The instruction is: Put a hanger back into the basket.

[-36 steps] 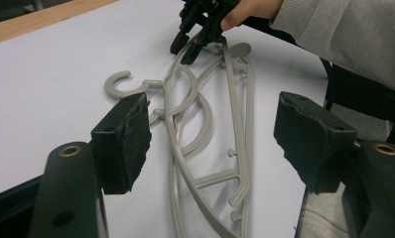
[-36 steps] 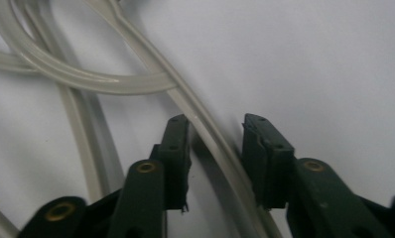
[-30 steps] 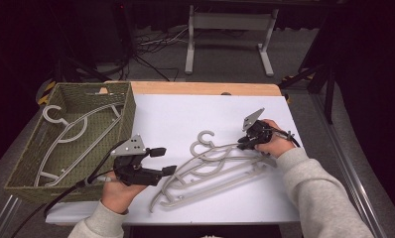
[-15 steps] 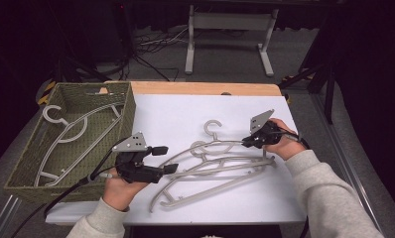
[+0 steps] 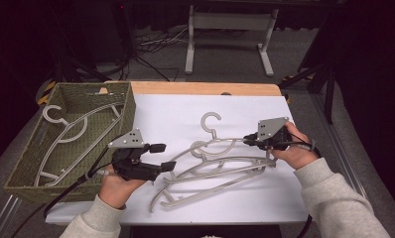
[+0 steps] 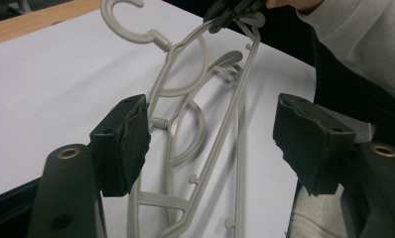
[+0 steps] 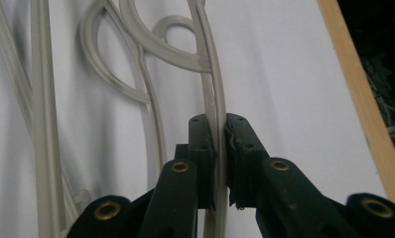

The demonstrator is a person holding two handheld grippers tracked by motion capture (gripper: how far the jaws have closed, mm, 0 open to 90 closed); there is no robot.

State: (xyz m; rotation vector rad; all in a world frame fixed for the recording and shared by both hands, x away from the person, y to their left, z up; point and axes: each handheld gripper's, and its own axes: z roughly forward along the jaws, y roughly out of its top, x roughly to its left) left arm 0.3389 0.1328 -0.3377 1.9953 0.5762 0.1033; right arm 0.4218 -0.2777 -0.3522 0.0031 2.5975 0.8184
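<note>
- Hanger (image 5: 220,148) lies long across the surface (image 5: 175,109), between both hands; right gripper (image 7: 218,148) jaws pinch its arm
- left gripper (image 6: 213,144) jaws gape wide, nearer the basket (image 5: 128,106)

This is looking like a lab or a test room. A white sheet is covering the counter (image 5: 185,109), which has a wooden edge. Black cables (image 5: 151,44) are lying on the grey floor behind it, near a metal stand (image 5: 230,29), and dark walls are surrounding everything.
</note>
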